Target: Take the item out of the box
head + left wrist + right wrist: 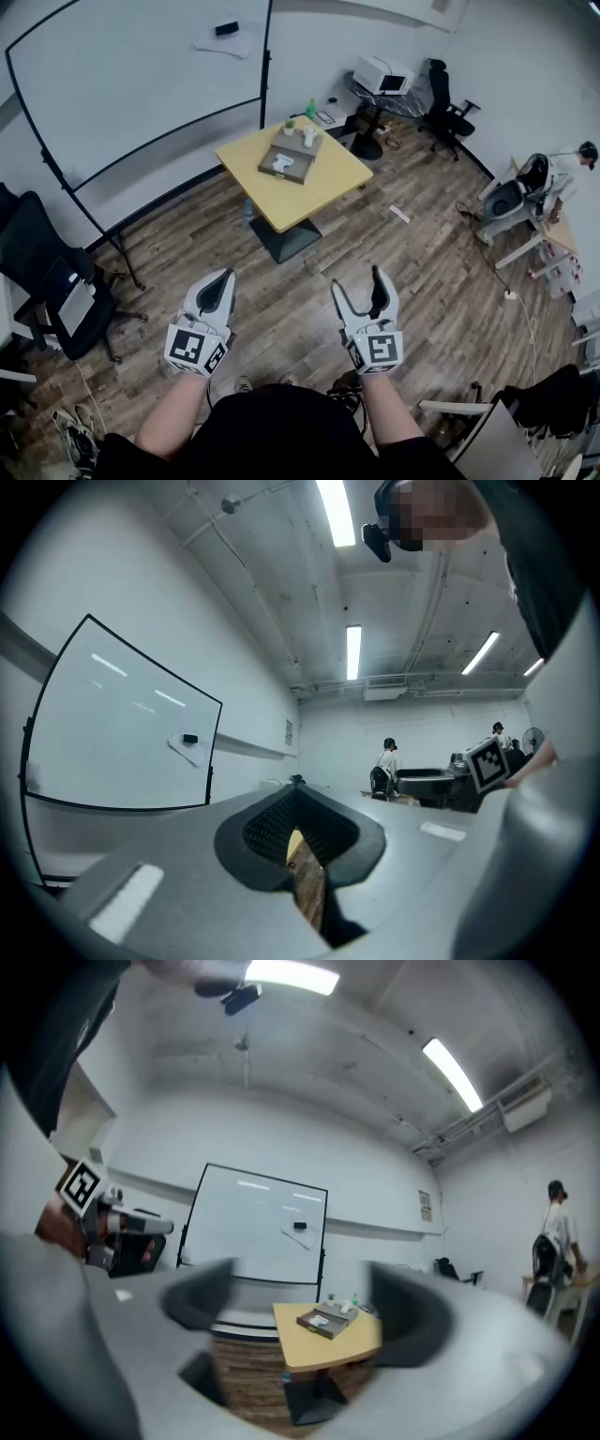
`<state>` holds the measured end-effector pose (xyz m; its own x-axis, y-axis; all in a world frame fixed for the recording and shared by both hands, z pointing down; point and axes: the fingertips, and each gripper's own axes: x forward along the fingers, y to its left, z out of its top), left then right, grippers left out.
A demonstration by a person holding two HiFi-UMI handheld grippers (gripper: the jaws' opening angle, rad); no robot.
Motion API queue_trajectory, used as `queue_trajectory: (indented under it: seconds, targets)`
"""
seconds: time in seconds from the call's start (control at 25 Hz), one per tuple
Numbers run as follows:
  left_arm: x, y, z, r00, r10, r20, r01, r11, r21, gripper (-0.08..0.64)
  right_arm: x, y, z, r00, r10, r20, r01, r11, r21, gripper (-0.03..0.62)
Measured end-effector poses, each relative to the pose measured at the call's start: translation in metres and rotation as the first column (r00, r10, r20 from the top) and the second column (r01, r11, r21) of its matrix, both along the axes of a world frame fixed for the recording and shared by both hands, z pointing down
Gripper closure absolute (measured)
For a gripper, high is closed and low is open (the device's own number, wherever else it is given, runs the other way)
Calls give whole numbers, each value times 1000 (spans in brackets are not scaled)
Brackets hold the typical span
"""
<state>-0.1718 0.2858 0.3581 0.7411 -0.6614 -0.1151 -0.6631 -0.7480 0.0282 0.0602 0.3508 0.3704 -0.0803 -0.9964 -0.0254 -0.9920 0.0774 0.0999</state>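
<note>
Our left gripper (221,281) is pressed together, our right gripper (357,283) spread, both empty. Far off on the yellow table (330,180) sits the open box (302,172); its small white item (281,164) looks light, likely stiff, so we'd pinch its sides. Both forearms (176,414) reach forward, held low over the floor (286,314).

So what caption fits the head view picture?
Left gripper shut, right gripper open, facing a yellow table with a box across the wooden floor.
</note>
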Motion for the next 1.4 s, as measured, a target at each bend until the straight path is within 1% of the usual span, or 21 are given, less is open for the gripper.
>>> queue_trajectory:
  seconds: [0.04,0.08,0.12,0.2,0.4,0.56,0.72,0.96,1.2,1.4]
  targets:
    - [0,0,1,1000,0,2,0,1000,-3,560,0,-4,-1,999,-24,39,23,1000,8,11]
    - [1,1,3,1000,-1,5,1,1000,-5,560,0,-7,0,997,-41,66,41,999,2,-5]
    - [2,1,5,1000,-3,8,3,1000,-7,560,1,-9,1,996,-51,74,51,999,-9,-5]
    - [5,1,7,1000,-5,14,5,1000,-10,560,4,-11,4,996,-58,61,60,998,-26,-5]
    - [13,-2,10,999,-26,31,26,1000,-11,560,18,-15,10,996,-58,69,61,997,-44,-5]
    - [26,-4,13,998,-52,47,52,999,7,560,35,-19,12,995,-70,69,73,997,-39,-5]
    - [40,-19,12,995,-79,52,77,996,32,560,53,-34,15,995,-86,57,88,996,-30,-5]
    - [55,-38,18,993,-101,63,100,995,31,560,66,-60,21,993,-108,55,110,993,-34,-3]
    - [63,-86,25,993,-108,49,107,994,37,560,69,-108,30,991,-129,43,130,991,-34,-3]
    - [76,-155,40,995,-92,36,91,995,32,560,75,-169,47,992,-122,38,123,991,-46,-3]
